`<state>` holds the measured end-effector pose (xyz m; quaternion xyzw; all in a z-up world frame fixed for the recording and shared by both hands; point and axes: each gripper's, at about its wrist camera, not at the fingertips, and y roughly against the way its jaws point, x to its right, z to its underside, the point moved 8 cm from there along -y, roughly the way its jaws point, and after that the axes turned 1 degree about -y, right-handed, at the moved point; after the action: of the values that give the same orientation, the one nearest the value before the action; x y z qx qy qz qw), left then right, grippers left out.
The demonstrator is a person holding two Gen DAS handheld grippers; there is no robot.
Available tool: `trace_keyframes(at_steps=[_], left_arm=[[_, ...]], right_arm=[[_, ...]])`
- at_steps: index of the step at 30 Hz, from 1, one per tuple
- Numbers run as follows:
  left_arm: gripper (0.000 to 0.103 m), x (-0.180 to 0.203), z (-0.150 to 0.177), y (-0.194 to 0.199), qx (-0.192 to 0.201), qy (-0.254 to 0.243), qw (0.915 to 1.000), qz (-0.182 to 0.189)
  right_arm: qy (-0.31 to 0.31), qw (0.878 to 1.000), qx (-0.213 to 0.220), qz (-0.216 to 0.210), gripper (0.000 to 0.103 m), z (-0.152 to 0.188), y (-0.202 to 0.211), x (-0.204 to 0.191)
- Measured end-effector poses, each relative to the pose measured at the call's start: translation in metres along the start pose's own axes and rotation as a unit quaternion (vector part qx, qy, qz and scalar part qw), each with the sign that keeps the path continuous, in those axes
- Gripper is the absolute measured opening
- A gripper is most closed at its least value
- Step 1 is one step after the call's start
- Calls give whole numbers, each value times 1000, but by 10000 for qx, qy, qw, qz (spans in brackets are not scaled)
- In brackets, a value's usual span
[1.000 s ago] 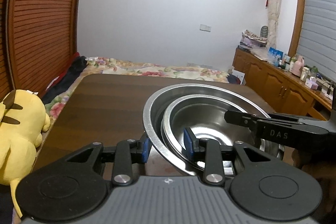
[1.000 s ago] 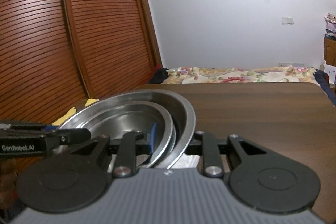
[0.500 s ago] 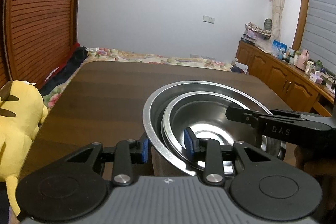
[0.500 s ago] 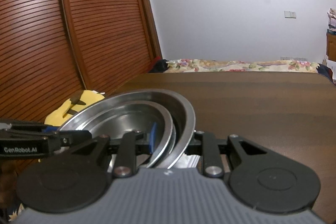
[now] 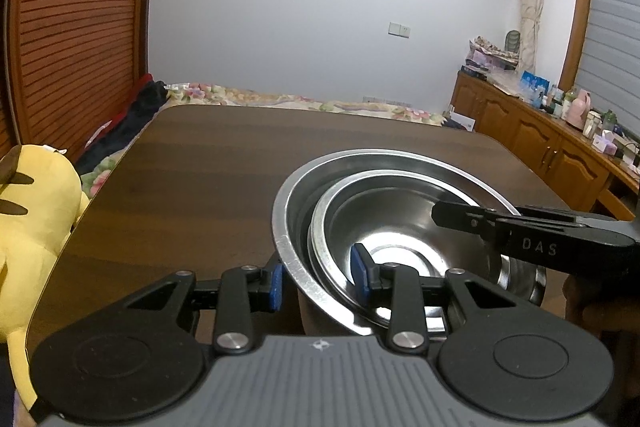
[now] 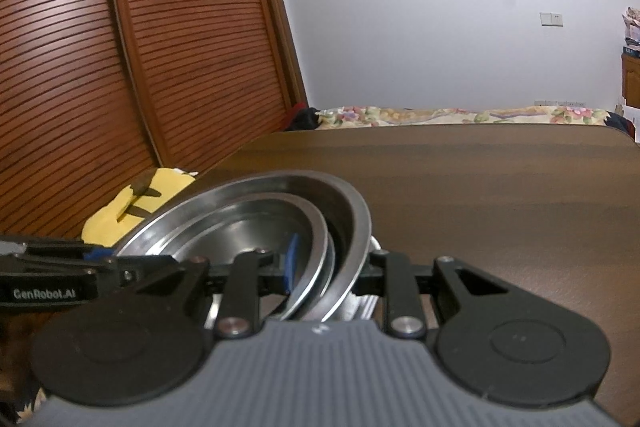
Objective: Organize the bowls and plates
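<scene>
A large steel bowl (image 5: 298,187) holds a smaller steel bowl (image 5: 400,223) nested inside it. Both are held above the dark wooden table (image 5: 208,167). My left gripper (image 5: 318,273) is shut on the near rims of the two bowls, one blue pad outside and one inside. My right gripper (image 6: 328,267) is shut on the opposite rims; the large bowl (image 6: 356,211) and the small bowl (image 6: 256,223) fill its lower left view. Each gripper shows in the other's view as a black arm (image 5: 532,239) and a black arm marked GenRobot.AI (image 6: 60,279).
A yellow plush toy (image 5: 28,211) lies off the table's left edge. A bed with a floral cover (image 5: 304,103) lies beyond the table's far edge. Wooden slatted wardrobe doors (image 6: 100,47) stand at the left. A wooden sideboard with small items (image 5: 560,147) runs along the right wall.
Both grippers have lifted the nested bowls slightly and carried them forward over the table. Their grip on the rims has not changed.
</scene>
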<state>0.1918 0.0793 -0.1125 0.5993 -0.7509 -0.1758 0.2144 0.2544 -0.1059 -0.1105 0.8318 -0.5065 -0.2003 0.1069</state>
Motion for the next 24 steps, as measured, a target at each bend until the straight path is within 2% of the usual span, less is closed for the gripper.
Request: trace_keyframes(at_steps=[15, 18, 24], left_arm=[[37, 8, 4, 3, 48, -92, 9998, -146], [41, 9, 3, 5, 65, -183, 9995, -265], [41, 12, 0, 7, 75, -256, 9991, -324]], right_arm=[[204, 9997, -63, 80, 31, 2, -4, -3], [433, 9988, -138, 164, 33, 3, -4, -6], [820, 9954, -316, 386, 46, 5, -1, -11]])
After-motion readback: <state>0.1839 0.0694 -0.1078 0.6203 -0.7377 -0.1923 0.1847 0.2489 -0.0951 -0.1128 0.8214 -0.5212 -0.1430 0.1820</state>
